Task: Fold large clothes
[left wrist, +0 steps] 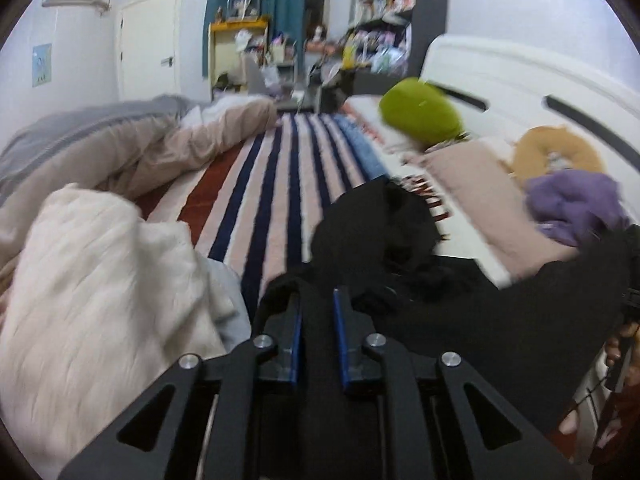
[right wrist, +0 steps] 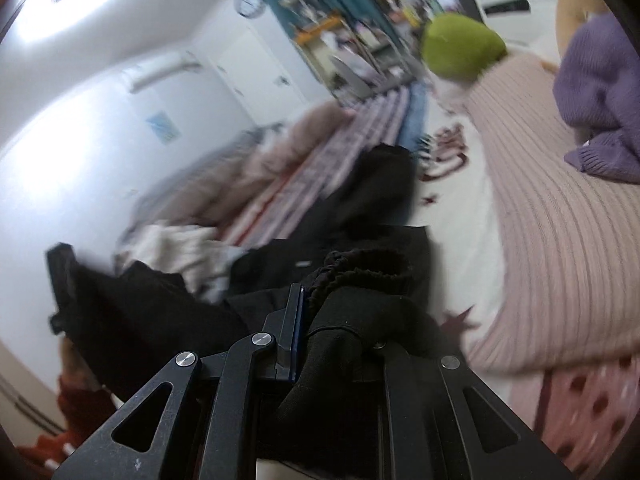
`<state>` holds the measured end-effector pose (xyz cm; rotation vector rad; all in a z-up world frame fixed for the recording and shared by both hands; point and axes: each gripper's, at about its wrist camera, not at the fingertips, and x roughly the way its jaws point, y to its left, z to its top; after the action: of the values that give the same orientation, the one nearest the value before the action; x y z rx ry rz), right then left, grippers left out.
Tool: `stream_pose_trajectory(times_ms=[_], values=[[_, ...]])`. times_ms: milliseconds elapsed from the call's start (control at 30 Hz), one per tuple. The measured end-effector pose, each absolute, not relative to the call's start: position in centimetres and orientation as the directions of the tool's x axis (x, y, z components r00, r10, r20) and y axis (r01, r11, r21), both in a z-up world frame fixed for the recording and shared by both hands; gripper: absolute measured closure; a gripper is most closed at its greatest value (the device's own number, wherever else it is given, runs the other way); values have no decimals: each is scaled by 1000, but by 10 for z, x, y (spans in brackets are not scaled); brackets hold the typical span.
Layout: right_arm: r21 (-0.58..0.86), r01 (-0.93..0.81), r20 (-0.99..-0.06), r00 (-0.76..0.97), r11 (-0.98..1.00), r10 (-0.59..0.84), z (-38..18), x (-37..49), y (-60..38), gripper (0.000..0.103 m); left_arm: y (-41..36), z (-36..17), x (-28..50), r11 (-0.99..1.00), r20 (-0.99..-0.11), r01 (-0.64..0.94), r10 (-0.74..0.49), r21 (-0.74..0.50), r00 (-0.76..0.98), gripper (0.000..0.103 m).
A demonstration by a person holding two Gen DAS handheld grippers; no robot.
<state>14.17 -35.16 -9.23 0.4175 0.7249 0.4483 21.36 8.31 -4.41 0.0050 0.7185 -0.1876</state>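
A large black garment lies bunched on the striped bed cover. My left gripper is shut on a fold of its black cloth, which fills the narrow gap between the blue pads. In the right wrist view my right gripper is shut on another bunched edge of the black garment. The cloth drapes over the right finger and hides it. The garment stretches between both grippers, and the other gripper shows at the left of that view.
A cream blanket lies at the left and a beige duvet behind it. A pink ribbed pillow, a purple sweater, a green cushion and the white headboard are on the right.
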Motion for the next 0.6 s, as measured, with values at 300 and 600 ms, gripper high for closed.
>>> stream_pose_trajectory(times_ms=[300, 600], values=[[543, -106, -677, 531, 833, 509, -159, 258, -368, 94, 95, -117, 331, 998, -837, 70, -37, 1, 545, 80], [585, -170, -660, 468, 793, 587, -145, 265, -377, 86, 85, -47, 274, 974, -711, 220, -195, -58, 676, 23]])
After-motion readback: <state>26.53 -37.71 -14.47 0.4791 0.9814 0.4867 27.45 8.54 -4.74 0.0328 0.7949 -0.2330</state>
